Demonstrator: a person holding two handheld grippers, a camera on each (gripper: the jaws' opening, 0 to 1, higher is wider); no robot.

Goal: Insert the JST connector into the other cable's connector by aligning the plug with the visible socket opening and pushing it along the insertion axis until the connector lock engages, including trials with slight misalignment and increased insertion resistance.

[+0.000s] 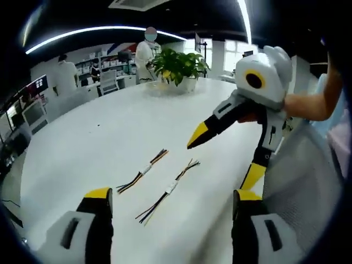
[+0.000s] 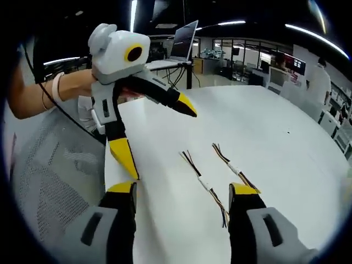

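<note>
Yellow-tipped jaws wide, 2 cables (image 1: 154, 179) beyond; plant (image 1: 179, 66) left, laptop (image 2: 183, 41) right

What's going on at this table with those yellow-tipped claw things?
A person holds a two-jaw gripper in each hand above a white table. Both the left gripper and the right gripper are open and hold nothing. Two short wire cables lie side by side on the table, apart from each other: one cable and the other cable. Neither has been picked up yet.
</note>
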